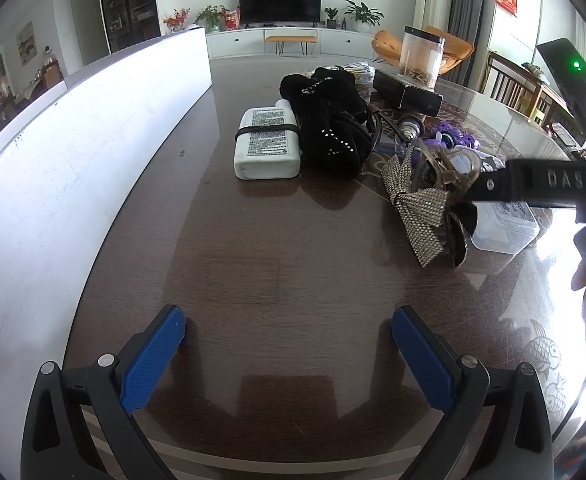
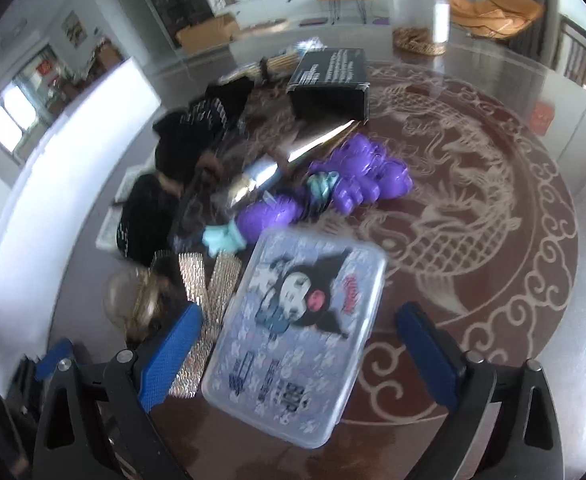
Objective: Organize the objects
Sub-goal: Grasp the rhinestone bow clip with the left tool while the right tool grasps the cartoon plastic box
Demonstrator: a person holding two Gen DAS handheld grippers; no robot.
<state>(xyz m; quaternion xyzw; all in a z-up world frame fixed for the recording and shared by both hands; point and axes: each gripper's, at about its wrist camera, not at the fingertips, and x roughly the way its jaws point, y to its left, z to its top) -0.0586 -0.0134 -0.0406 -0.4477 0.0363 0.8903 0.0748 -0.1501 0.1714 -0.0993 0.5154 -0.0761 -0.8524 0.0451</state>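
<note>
Left wrist view: the left gripper hangs spread over bare table, holding nothing. Beyond it, left to right, lie one white bottle, one black cloth heap, one rhinestone bow and one black box (a clear jar stands behind). Right wrist view, blurred: the right gripper is spread around one clear case, its left finger beside the bow; whether it touches is unclear. Two purple toys lie farther on.
</note>
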